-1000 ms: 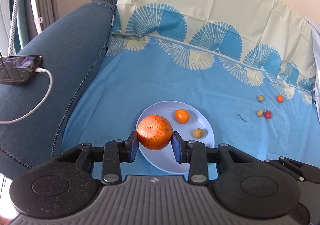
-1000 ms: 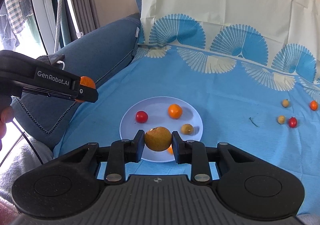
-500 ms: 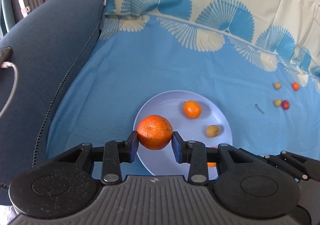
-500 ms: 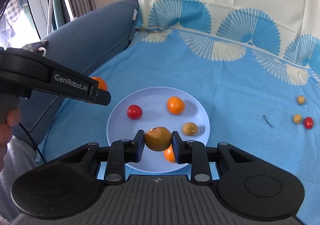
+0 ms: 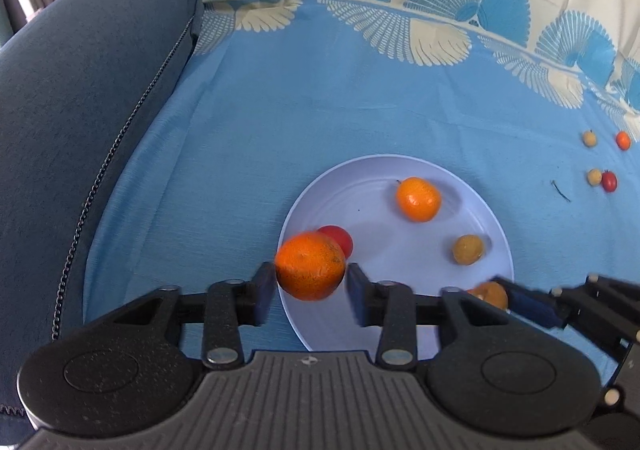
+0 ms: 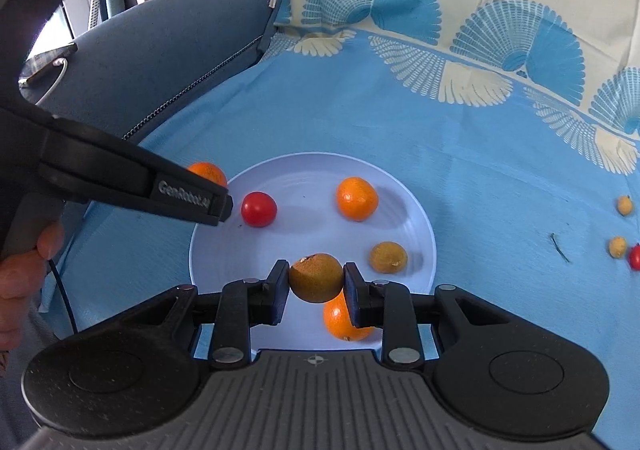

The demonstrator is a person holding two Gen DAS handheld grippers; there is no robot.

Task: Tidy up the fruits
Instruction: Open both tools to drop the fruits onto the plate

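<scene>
- The left tongs point(image 5: 311, 282) are standing spread, having just been opening; the big orange point(image 5: 310, 265) is sitting between the pads, with a clear gap on its right side and the left pad at or barely off its skin.
- The big orange is blurred, at the plate's point(image 5: 376, 178) near-left rim, partly covering a red tomato point(image 5: 340, 240) behind it.
- The right tongs point(image 6: 316, 282) are pinching a brownish-yellow fruit point(image 6: 316, 277) firmly, both pads pressing its sides, over the near part of the plate point(image 6: 304, 170).
- Directly under that held fruit, a small orange point(image 6: 340, 324) is lying on the plate, half hidden by the right pad.
- Also resting on the plate: a mandarin point(image 6: 357, 198) toward the far side, a small tan fruit point(image 6: 388, 257) near the right rim, and the red tomato point(image 6: 259, 209) at left.
- In the right wrist view the left tongs point(image 6: 222, 206) are reaching in from the left, with the big orange point(image 6: 208, 174) peeking out behind their tip at the plate's left edge, and a hand point(image 6: 24, 274) gripping the handle.
- Out on the blue patterned cloth point(image 5: 320, 90), well to the right of the plate, four tiny fruits are lying loose: two yellowish ones point(image 5: 589, 138), an orange one point(image 5: 623, 139), and a red one point(image 5: 609, 181) touching the second yellow.
- A small dark stem point(image 5: 560, 190) is lying between the plate and those fruits.
- A dark blue sofa arm point(image 5: 80, 90) is bordering the cloth on the left.
</scene>
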